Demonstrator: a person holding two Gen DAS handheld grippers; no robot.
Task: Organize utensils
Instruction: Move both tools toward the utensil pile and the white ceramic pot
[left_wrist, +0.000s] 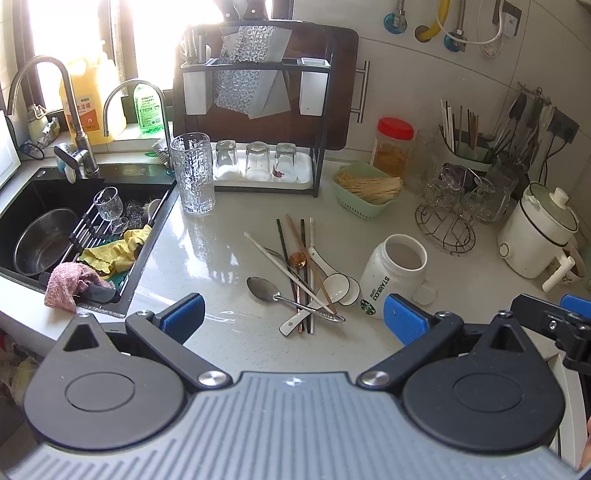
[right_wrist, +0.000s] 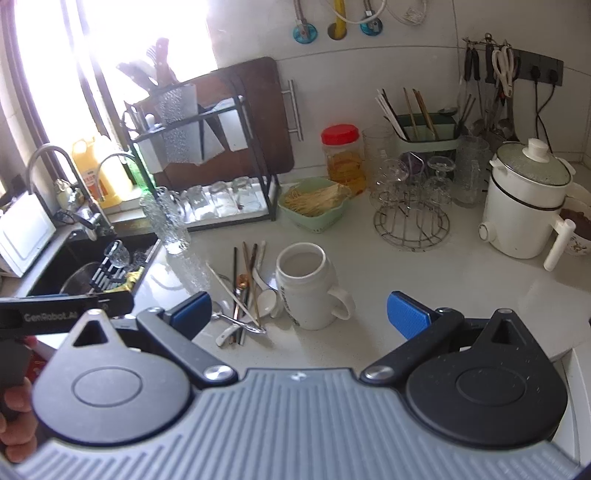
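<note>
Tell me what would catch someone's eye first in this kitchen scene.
Probably the jumble of chopsticks and spoons lying crossed on the pale counter, just left of an empty white Starbucks mug. Next, the tall textured glass at the sink's edge. Both the left gripper and the right gripper are open, above the counter.

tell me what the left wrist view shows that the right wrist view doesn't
Only the left wrist view shows the pink rag on the sink edge and the yellow cloth spread on the sink rack. Only the right wrist view shows the mug's handle and white scissors hanging on the wall. Both show the pile of chopsticks and spoons beside the white Starbucks mug, with both jaws open.
</note>
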